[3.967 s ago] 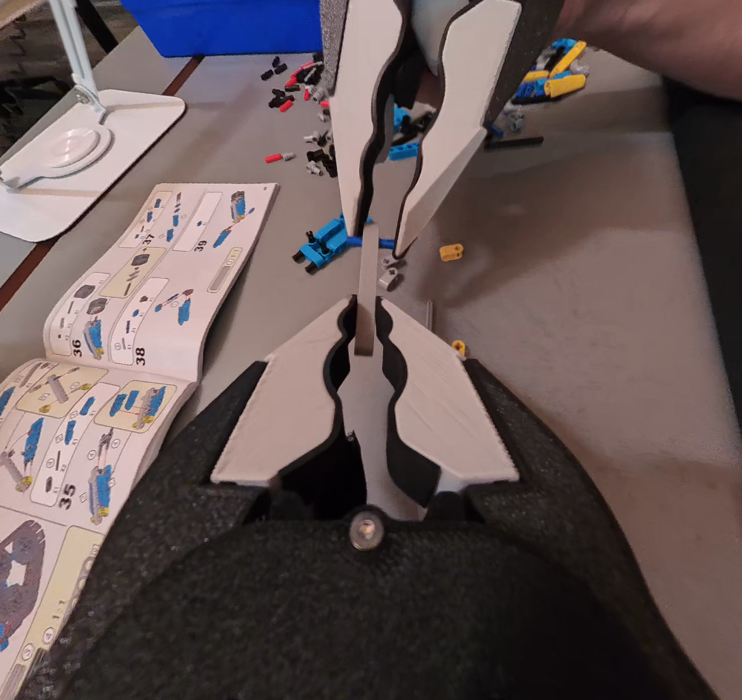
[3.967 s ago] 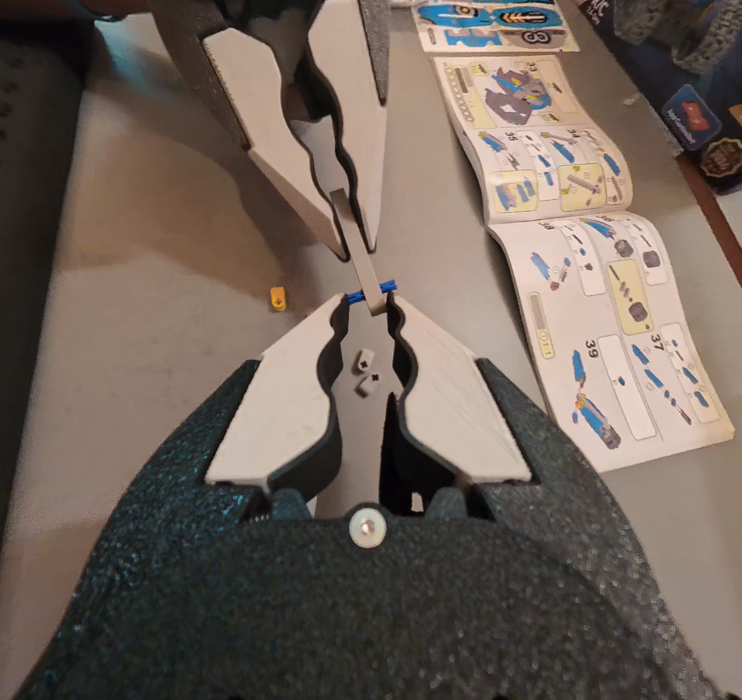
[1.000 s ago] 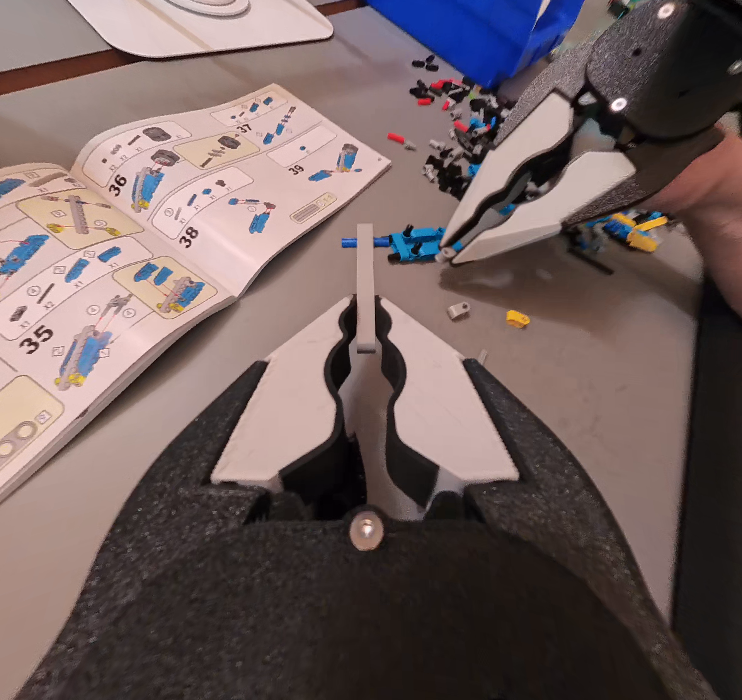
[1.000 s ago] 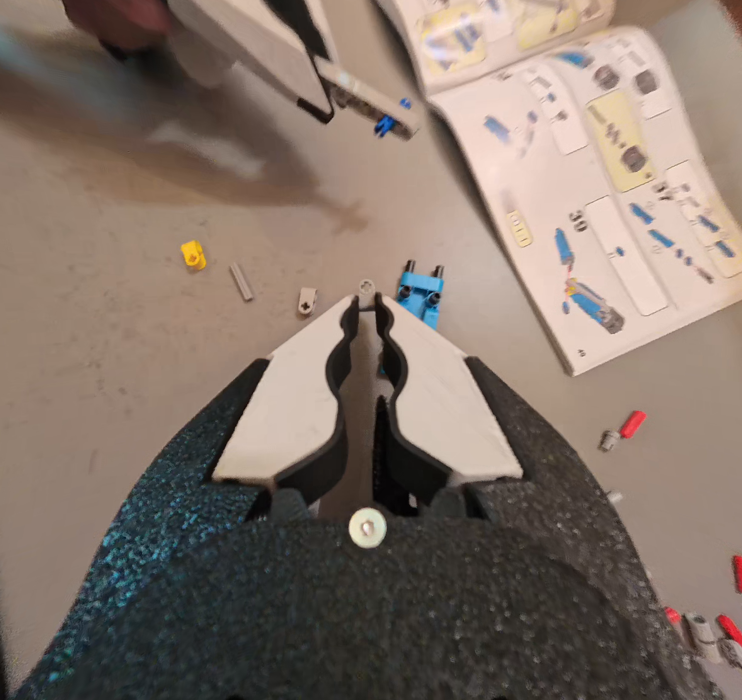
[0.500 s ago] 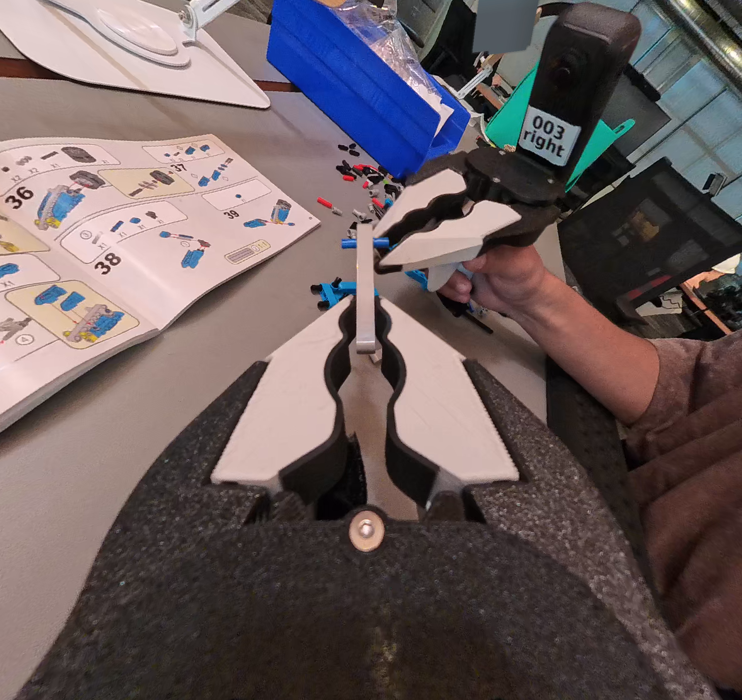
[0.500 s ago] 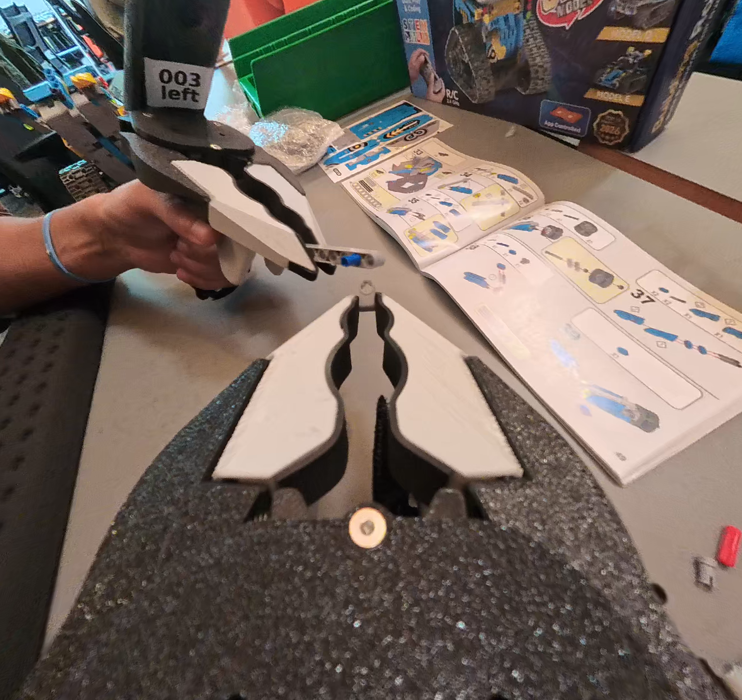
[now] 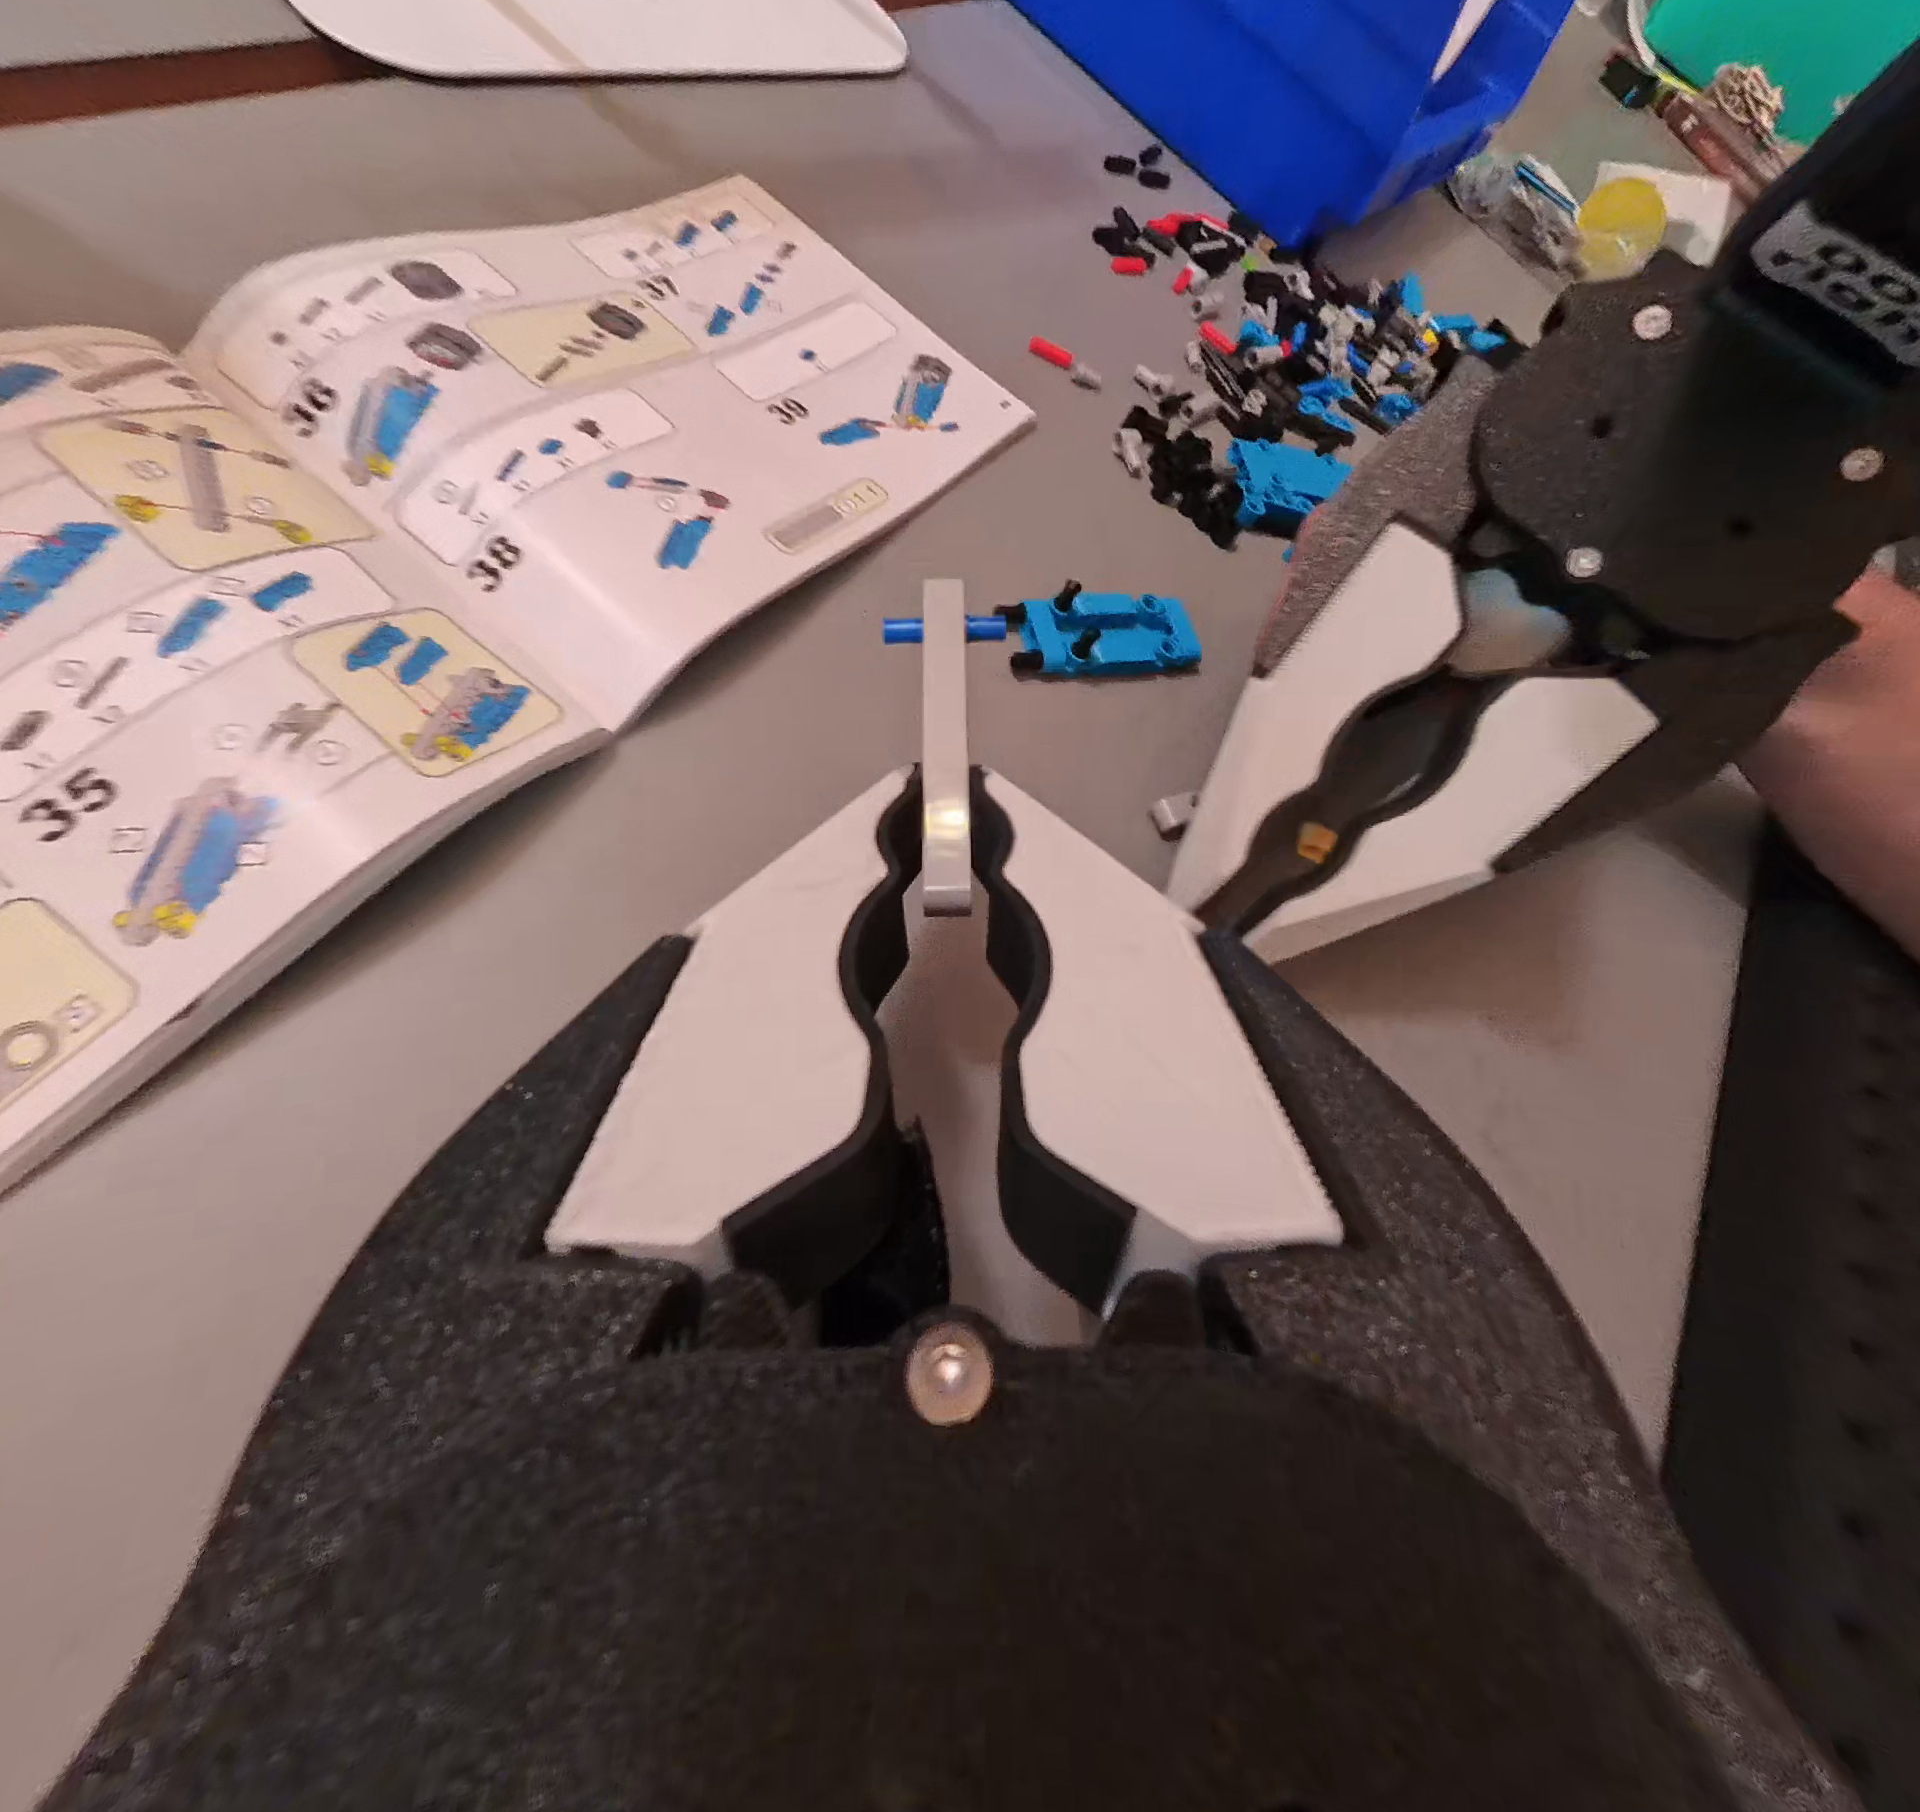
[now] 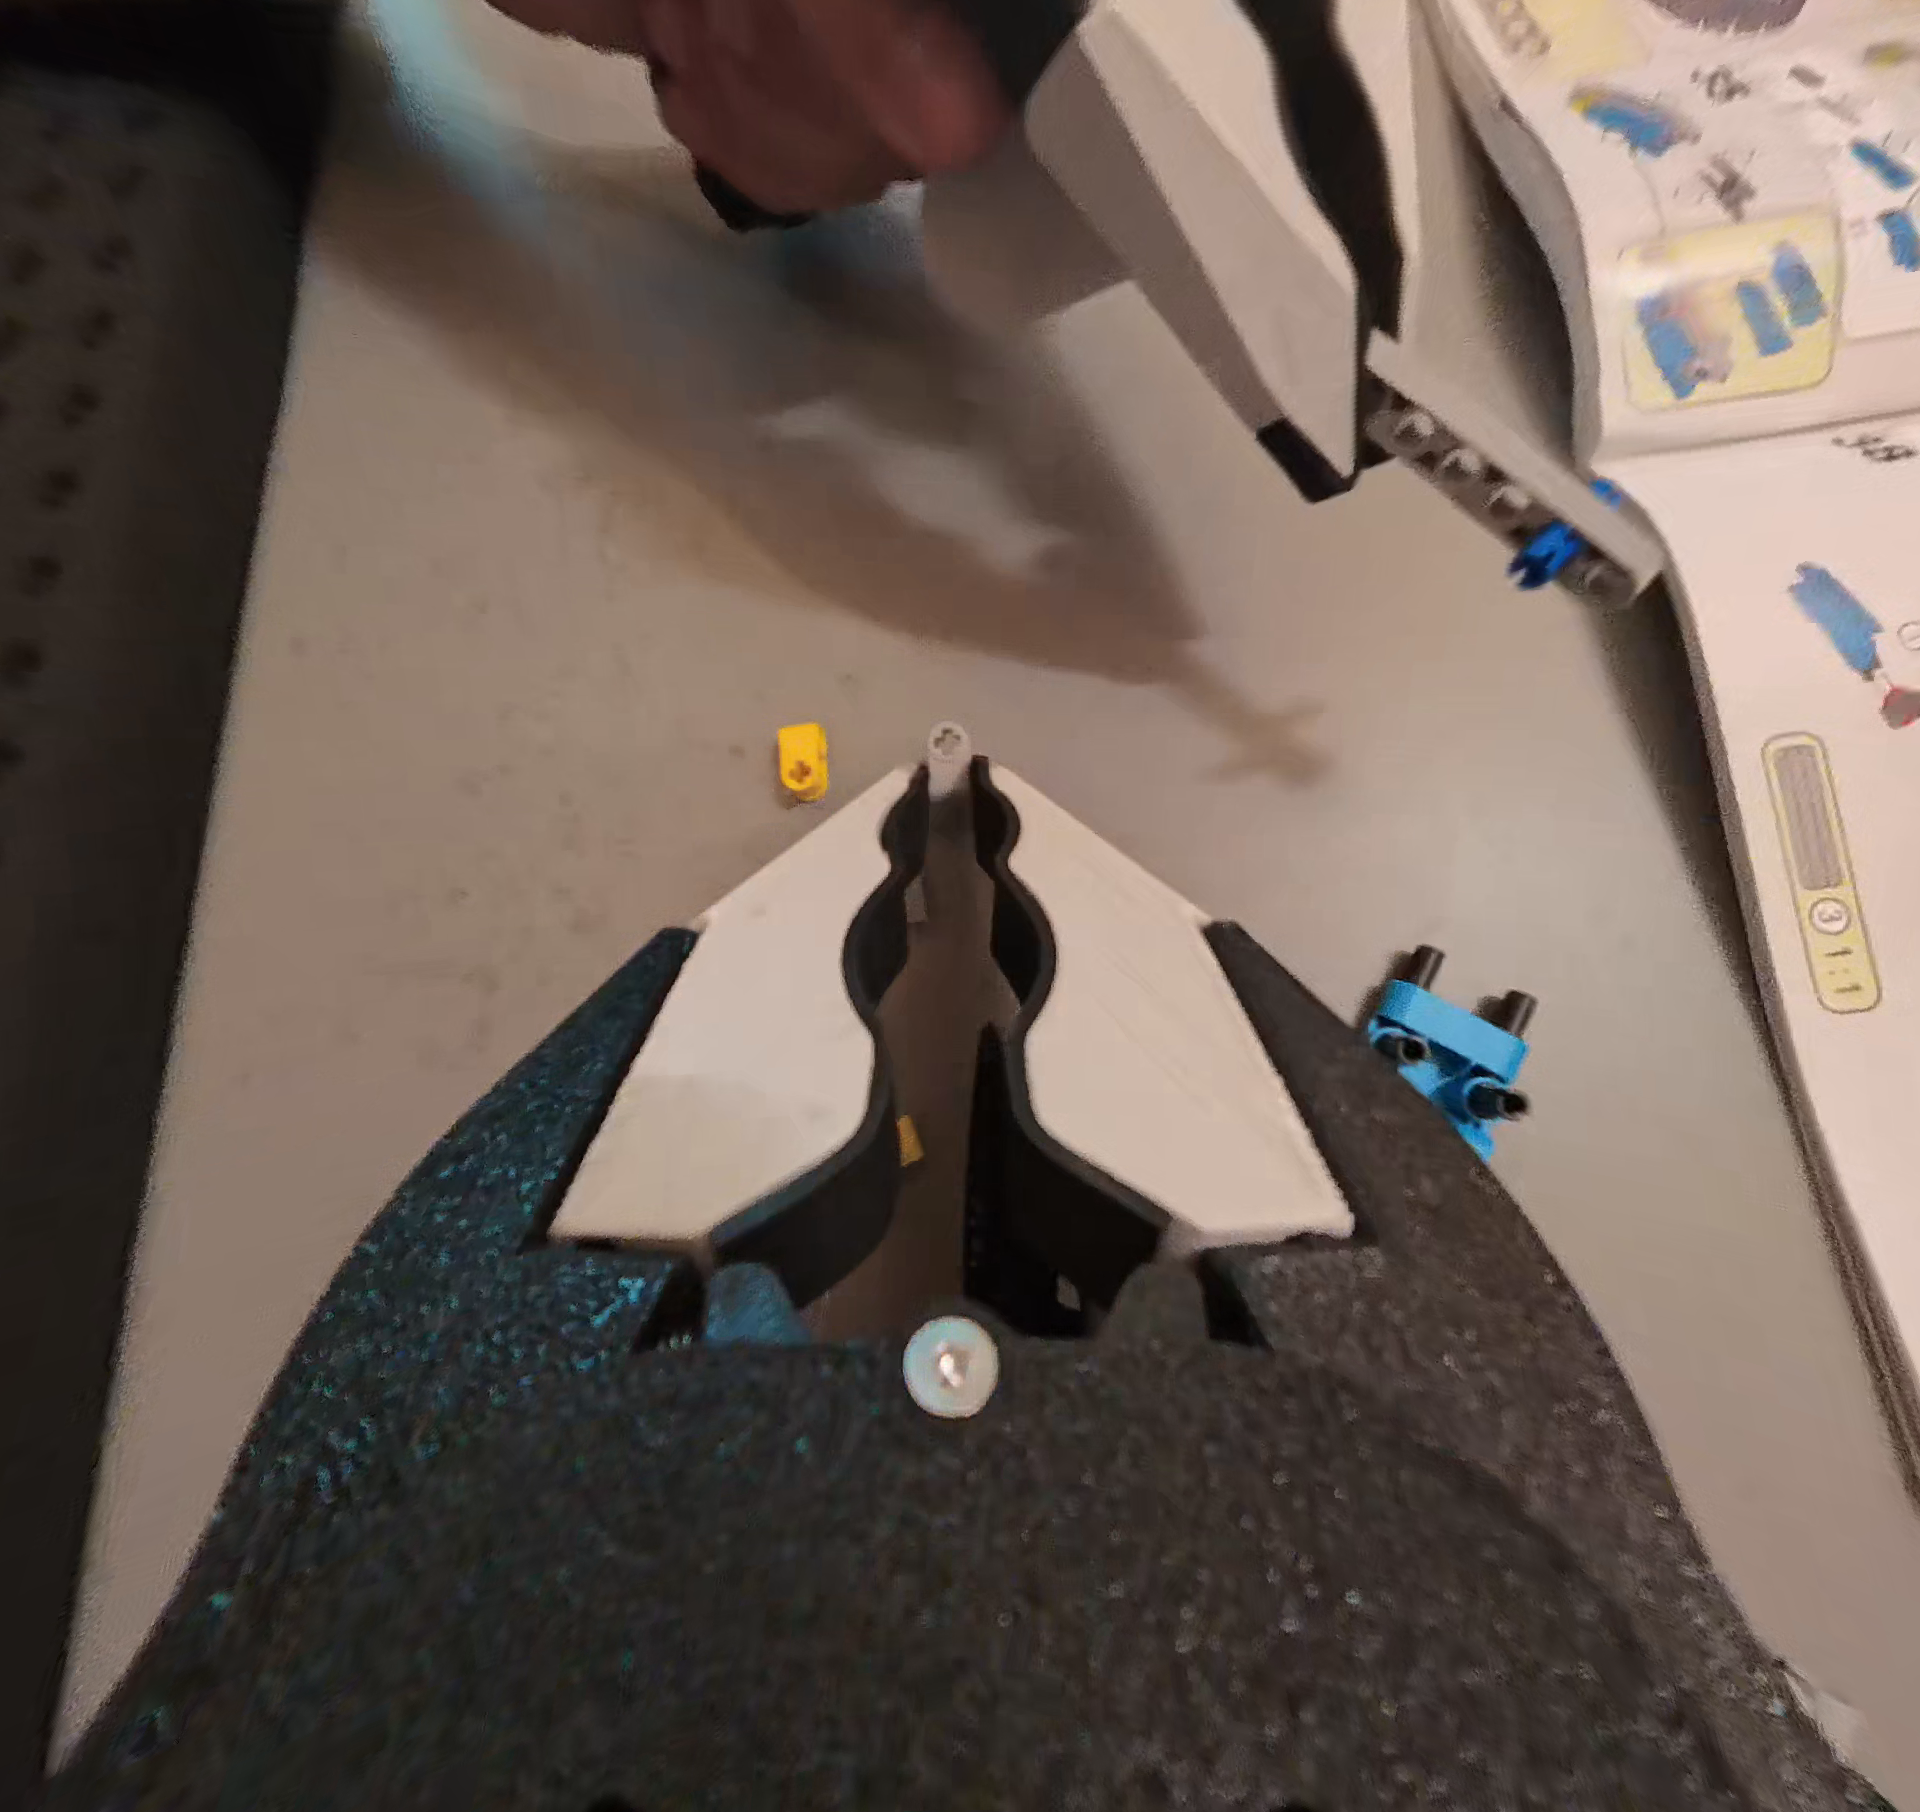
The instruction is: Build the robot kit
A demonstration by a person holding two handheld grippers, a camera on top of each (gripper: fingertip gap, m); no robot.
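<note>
Both claws are closed on parts: left claw (image 7: 945, 786) pinches a light grey beam (image 7: 943, 692) by its near end, so the far end with the blue pin (image 7: 940, 630) through it sticks out clear above the surface (image 7: 727, 931). Right claw (image 8: 948, 775) is down near the surface, tips clamped on a small grey connector (image 8: 948, 746) that pokes just past them, right beside a loose yellow piece (image 8: 802, 756). Blue block with black pins (image 7: 1107, 632) lies flat beyond the beam, near the open instruction booklet (image 7: 416, 536); the loose parts pile (image 7: 1299, 380) lies farther off by the blue bin (image 7: 1247, 27).

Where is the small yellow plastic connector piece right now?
In the right wrist view, the small yellow connector lies on the grey table, just left of the right gripper, whose tips pinch a small grey piece.
</note>
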